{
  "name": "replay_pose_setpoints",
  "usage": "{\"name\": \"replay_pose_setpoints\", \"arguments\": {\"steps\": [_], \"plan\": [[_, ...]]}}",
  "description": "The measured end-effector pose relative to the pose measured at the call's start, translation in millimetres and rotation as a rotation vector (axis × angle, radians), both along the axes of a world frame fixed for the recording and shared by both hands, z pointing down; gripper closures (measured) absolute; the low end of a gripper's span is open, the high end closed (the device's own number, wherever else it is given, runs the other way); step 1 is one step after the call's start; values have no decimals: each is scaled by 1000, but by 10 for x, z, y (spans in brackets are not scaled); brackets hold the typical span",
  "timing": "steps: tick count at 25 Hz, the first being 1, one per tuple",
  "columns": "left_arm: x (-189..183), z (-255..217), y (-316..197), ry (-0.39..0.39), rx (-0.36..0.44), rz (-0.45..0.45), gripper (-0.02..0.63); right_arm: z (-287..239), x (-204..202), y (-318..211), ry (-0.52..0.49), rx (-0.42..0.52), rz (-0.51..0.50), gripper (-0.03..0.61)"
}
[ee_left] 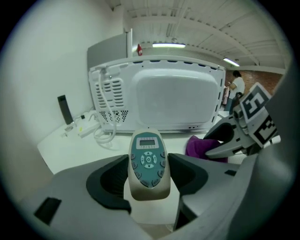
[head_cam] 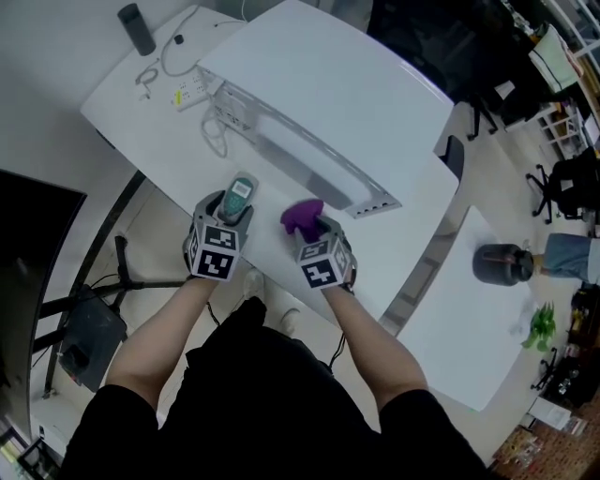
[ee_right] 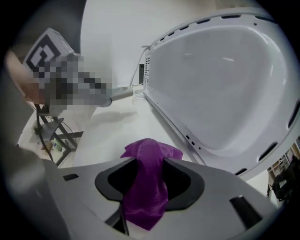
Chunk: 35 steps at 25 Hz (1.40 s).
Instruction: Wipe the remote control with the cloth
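Note:
In the left gripper view a grey-and-teal remote control (ee_left: 148,161) stands between the pads of my left gripper (ee_left: 149,172), which is shut on its sides, buttons facing the camera. From the head view the remote (head_cam: 239,194) sticks out ahead of the left gripper (head_cam: 234,204) over the white table (head_cam: 272,246). A purple cloth (ee_right: 147,185) hangs bunched between the jaws of my right gripper (ee_right: 149,180); the jaws stand apart and loose around it. The cloth (head_cam: 302,217) sits just ahead of the right gripper (head_cam: 315,231), to the right of the remote.
A large white appliance housing (ee_left: 176,101) with vent slots lies on the table behind both grippers. At the far left are a power strip (head_cam: 192,92), a coiled cable (head_cam: 216,131) and a black cylinder (head_cam: 137,28). A second table on the right carries a dark pot (head_cam: 502,262).

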<state>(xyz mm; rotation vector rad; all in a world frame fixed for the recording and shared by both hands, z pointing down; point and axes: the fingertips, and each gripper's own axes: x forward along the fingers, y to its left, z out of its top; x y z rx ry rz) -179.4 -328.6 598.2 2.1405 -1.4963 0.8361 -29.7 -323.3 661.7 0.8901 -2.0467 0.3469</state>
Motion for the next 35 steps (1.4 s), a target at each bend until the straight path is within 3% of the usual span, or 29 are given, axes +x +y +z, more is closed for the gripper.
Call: {"name": "replay_pose_setpoints", "arguments": {"steps": [6,13,16,19,22,25,30,35], "plan": [[91,-184,227,-54,55,65,356,-11,30,1,-16,-8,12,453],[437,-598,718,-146,163,169,356,-1291,118,456,-246,169,-24,460],[684,-788,1007,-207,216,216,356,-1912,75,805,-334,260,-117,460],[979,-930,1312,-274,258,261,356,-2293,-74,1248,-356,300,-265,460],[1267,-1043,1607,-346,298,309,356,-2324,-220,1697,-315,271,-399,460],[1466,-1178,1867,-405,332,325,356,-2183,-227,2017,-267,236,-461,460],[1538,-1387,2225,-424,373,337,356,-2176,-4,2070,-188,303,-427,463],[1438,-1451,2424,-387,391,347,356,-2452,196,1909,-224,355,-297,463]]}}
